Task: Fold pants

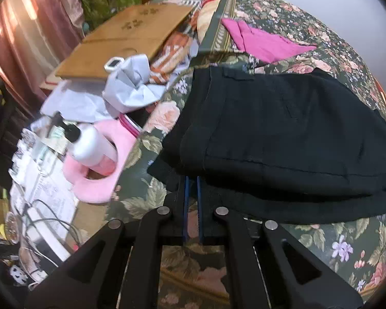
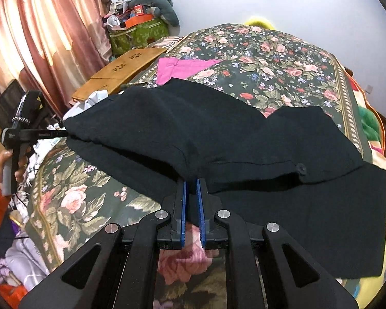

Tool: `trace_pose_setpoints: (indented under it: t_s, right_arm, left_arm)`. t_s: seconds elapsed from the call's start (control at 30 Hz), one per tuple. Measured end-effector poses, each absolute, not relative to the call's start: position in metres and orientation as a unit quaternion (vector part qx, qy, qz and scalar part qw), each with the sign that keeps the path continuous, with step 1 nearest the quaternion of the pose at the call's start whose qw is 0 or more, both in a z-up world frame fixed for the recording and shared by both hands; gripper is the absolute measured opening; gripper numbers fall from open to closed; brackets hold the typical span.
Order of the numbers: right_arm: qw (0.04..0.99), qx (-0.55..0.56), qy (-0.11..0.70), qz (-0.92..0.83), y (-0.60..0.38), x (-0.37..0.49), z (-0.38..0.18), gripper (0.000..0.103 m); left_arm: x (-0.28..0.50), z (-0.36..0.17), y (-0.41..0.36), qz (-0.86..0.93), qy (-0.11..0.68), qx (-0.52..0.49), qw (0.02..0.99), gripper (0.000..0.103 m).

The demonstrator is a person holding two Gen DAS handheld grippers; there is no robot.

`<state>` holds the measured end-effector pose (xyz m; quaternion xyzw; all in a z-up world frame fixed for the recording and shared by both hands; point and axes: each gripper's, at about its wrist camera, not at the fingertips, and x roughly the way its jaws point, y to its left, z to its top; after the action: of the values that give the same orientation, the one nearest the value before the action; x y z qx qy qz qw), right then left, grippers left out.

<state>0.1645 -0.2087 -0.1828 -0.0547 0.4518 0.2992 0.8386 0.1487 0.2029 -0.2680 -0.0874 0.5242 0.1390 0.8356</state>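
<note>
Black pants point(image 1: 283, 134) lie on a floral bedspread point(image 1: 347, 244), folded over on themselves. My left gripper point(image 1: 192, 180) is shut on the near edge of the pants at their left end; its fingertips are hidden in the cloth. In the right wrist view the pants point(image 2: 218, 139) stretch across the bed, with a button point(image 2: 301, 168) near the right end. My right gripper point(image 2: 191, 182) is shut on the pants' near edge, cloth pinched between the blue pads point(image 2: 184, 206). The left gripper also shows in the right wrist view point(image 2: 61, 134), holding the pants' left end.
A magenta cloth point(image 1: 265, 43) lies on the bed beyond the pants. Left of the bed stand a wooden lap table point(image 1: 121, 38), crumpled grey cloth point(image 1: 133, 85), a white pump bottle point(image 1: 90, 144) on a pink cushion point(image 1: 97, 180) and cables point(image 1: 46, 226). Curtains point(image 2: 46, 38) hang at left.
</note>
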Motion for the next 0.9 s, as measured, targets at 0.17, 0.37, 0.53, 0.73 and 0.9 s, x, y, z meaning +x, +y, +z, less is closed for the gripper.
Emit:
trace_pose_setpoints:
  t_s: [0.17, 0.37, 0.53, 0.73, 0.9]
  right_arm:
    - [0.851, -0.047, 0.442, 0.281, -0.227, 0.163, -0.169, 0.009]
    - [0.876, -0.025, 0.416, 0.242, -0.258, 0.175, -0.149, 0.026]
    - [0.898, -0.006, 0.399, 0.183, -0.293, 0.197, -0.14, 0.056]
    - [0.898, 0.017, 0.421, 0.124, -0.337, 0.231, -0.154, 0.061]
    - [0.883, 0.053, 0.457, 0.092, -0.368, 0.255, -0.181, 0.061]
  left_arm:
    - [0.149, -0.24, 0.196, 0.138, 0.503, -0.077, 0.85, 0.009]
    - [0.16, -0.202, 0.174, 0.113, 0.464, -0.071, 0.876, 0.043]
    - [0.179, -0.18, 0.151, 0.093, 0.438, -0.072, 0.891, 0.079]
    - [0.211, -0.183, 0.133, 0.076, 0.443, -0.086, 0.889, 0.092]
    - [0.239, -0.204, 0.119, 0.064, 0.471, -0.097, 0.874, 0.092]
